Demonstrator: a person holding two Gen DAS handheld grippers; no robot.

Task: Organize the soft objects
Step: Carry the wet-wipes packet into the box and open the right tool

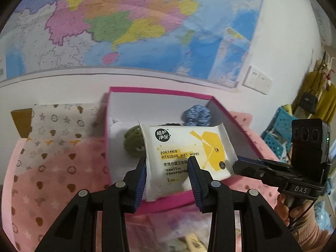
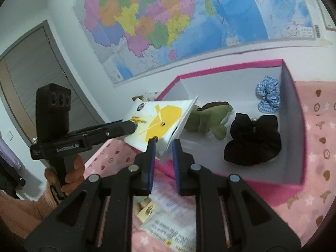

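Note:
A white and yellow pack of wet wipes (image 1: 187,155) is held over the front of a pink box (image 1: 159,91). My left gripper (image 1: 167,163) is shut on the pack's lower part; it also shows in the right wrist view (image 2: 134,127) at the pack's (image 2: 159,121) left. My right gripper (image 2: 163,145) is shut on the pack's near corner; it also shows in the left wrist view (image 1: 236,164) at the pack's right edge. In the box (image 2: 294,113) lie a green plush (image 2: 210,117), a black soft item (image 2: 254,140) and a blue checked scrunchie (image 2: 268,96).
The box sits on a pink patterned bedspread (image 1: 52,178). A map (image 1: 126,21) hangs on the wall behind. Paper packets (image 2: 168,216) lie on the bed below my grippers. A door (image 2: 37,67) stands at the left, blue baskets (image 1: 277,130) at the right.

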